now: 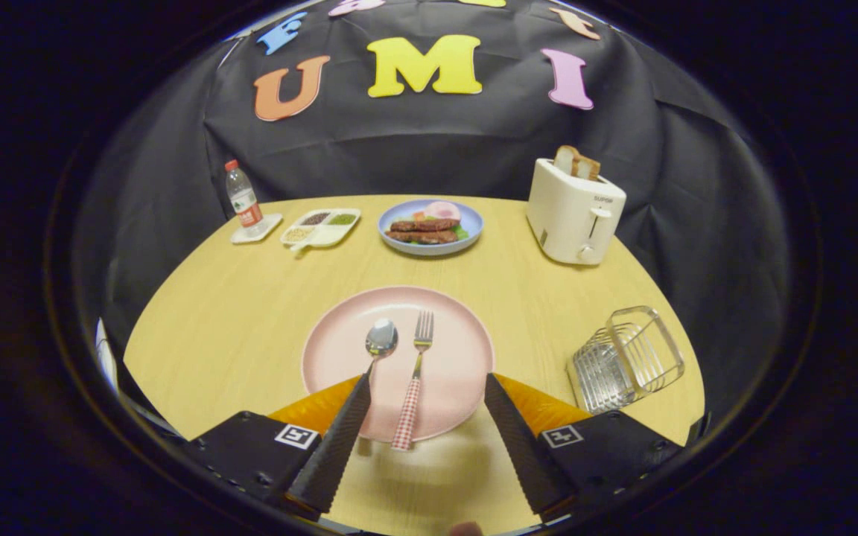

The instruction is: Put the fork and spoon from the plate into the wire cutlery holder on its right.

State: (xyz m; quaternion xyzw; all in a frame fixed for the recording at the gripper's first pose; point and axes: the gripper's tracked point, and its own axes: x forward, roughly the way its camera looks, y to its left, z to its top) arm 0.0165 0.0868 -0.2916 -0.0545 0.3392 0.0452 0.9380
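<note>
A pink plate (339, 350) lies on the round wooden table just ahead of my fingers. On it a fork (415, 372) with a red checked handle lies pointing away, its handle end reaching past the plate's near rim. A spoon (381, 339) lies to the fork's left, its handle hidden behind my left finger. My gripper (426, 381) is open and hovers over the plate's near edge, the fork's handle between the fingers with nothing touching it. The wire cutlery holder (626, 359) stands to the plate's right, beyond my right finger, and looks empty.
A white toaster (574, 210) with bread in it stands at the back right. A blue plate of food (430, 227), a divided tray (321, 226) and a water bottle (243, 201) line the far side. The table edge runs close behind the holder.
</note>
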